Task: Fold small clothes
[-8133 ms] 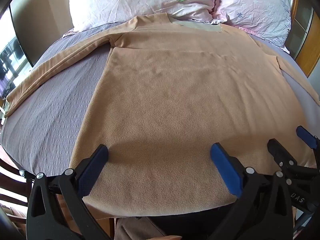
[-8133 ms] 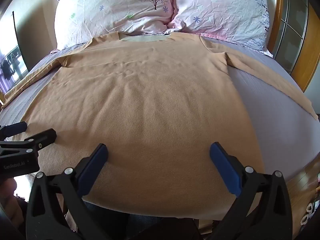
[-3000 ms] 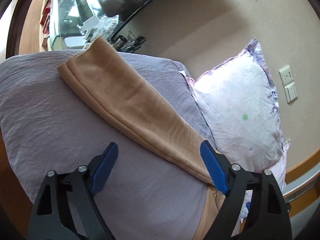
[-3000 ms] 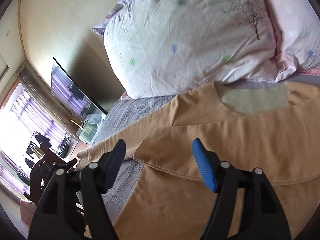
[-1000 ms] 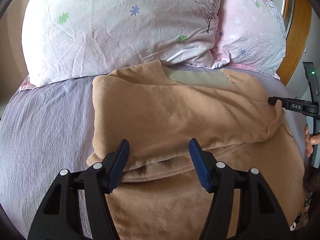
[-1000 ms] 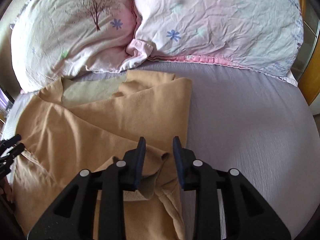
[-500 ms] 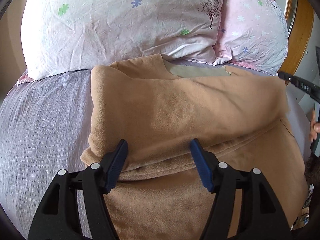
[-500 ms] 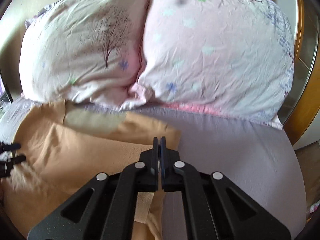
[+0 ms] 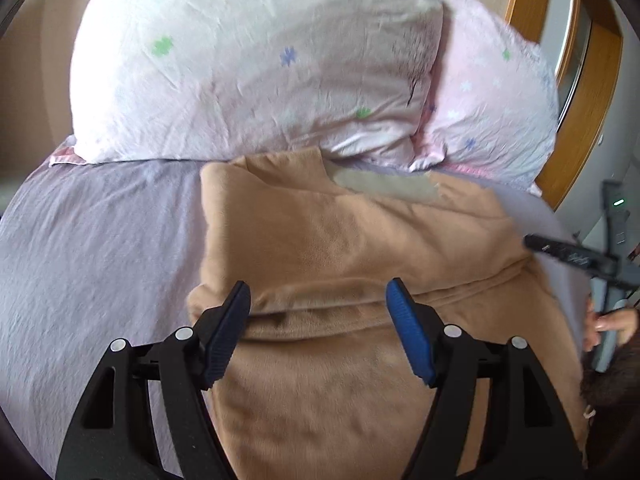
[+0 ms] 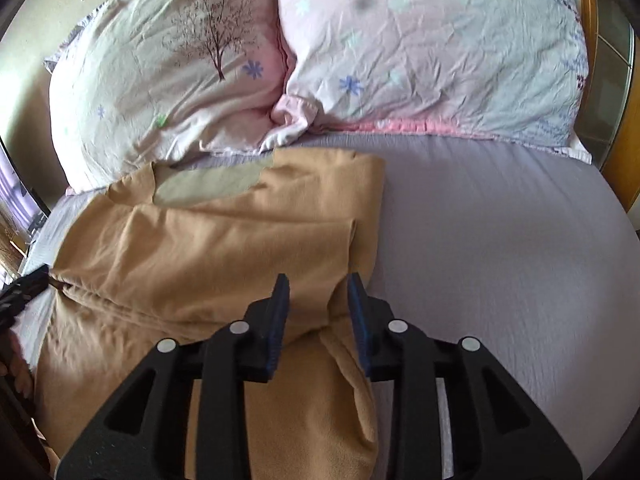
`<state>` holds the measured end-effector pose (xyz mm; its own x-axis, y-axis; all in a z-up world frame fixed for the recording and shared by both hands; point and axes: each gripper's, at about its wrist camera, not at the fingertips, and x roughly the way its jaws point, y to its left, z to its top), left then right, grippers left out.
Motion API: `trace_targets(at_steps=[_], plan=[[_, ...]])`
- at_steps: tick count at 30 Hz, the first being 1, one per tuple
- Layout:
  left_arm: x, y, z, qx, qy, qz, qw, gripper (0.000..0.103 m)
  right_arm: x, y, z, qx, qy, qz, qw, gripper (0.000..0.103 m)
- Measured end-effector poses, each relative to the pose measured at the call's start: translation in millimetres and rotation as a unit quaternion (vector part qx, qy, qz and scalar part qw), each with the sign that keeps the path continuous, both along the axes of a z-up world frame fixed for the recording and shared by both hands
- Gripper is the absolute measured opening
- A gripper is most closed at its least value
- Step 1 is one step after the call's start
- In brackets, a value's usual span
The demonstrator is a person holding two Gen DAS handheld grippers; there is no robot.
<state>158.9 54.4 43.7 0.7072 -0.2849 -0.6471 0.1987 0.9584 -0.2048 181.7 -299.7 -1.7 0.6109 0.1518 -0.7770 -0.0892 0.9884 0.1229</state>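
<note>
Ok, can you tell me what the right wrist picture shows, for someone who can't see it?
A tan shirt lies partly folded on a lilac bed, its sleeves laid across its body. The right gripper hovers open at the shirt's right edge, jaws on either side of a fold. Two flowery pillows sit behind.

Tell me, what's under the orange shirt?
The lilac bedsheet shows all around the tan shirt, so the shirt lies on it. Its folded-in sleeves hide lower layers; anything else beneath is covered.

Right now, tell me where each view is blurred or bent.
Left wrist view: pillows smeared by motion blur, shirt soft, left tongs sharp; fisheye curves the bed sheet.
Right wrist view: shirt slightly blurred, tree-print pillow clearer, right tongs crisp; dark rounded corners frame both views.
</note>
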Motion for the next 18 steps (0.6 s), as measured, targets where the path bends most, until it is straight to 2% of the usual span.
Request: trace_targets(at_steps=[2,5,7,8,9,11,13,14,16,18], plan=[[-28.6,14.7,11.9,-0.018,-0.013,0.005,0.9997,0.088,-0.4,1.0,-4.7,-0.011,0.004,-0.007,1.000,0.003],[-81.3,41.2,20.5,-0.051,-0.021,-0.013,0.9984,0.090,-16.7,-14.0,6.8,0.019,-0.017,-0.032,0.999,0.005],[-114.7,54.1,20.4,-0.074,-0.018,-0.033,0.9966,0.090,-46.4,-28.2,18.4,0.059,-0.041,-0.030,0.997,0.024],[-133.6,61.8,17.5,-0.090,-0.014,-0.044,0.9949,0.090,-60.4,-33.2,22.0,0.087,-0.049,-0.013,0.995,0.056],[-153.6,70.9,12.3,-0.114,-0.007,-0.056,0.9918,0.090,-80.8,-38.5,25.5,0.121,-0.059,0.012,0.991,0.075],[-183.2,84.6,-1.1,-0.157,0.007,-0.070,0.9851,0.090,-130.4,-45.9,27.1,0.187,-0.073,0.080,0.976,0.078],[-209.0,93.5,-15.2,-0.179,0.016,-0.073,0.9810,0.090,-174.3,-54.5,20.2,0.234,-0.060,0.128,0.962,0.080],[-221.0,97.4,-26.3,-0.188,0.026,-0.072,0.9792,0.090,-200.1,-60.6,12.8,0.250,-0.048,0.150,0.956,0.084],[-231.9,99.4,-46.6,-0.206,0.049,-0.070,0.9748,0.090,-235.9,-69.7,-1.1,0.253,-0.021,0.164,0.953,0.087],[-231.8,98.1,-65.6,-0.217,0.079,-0.070,0.9704,0.089,-261.5,-82.9,-18.9,0.252,0.022,0.148,0.956,0.087]])
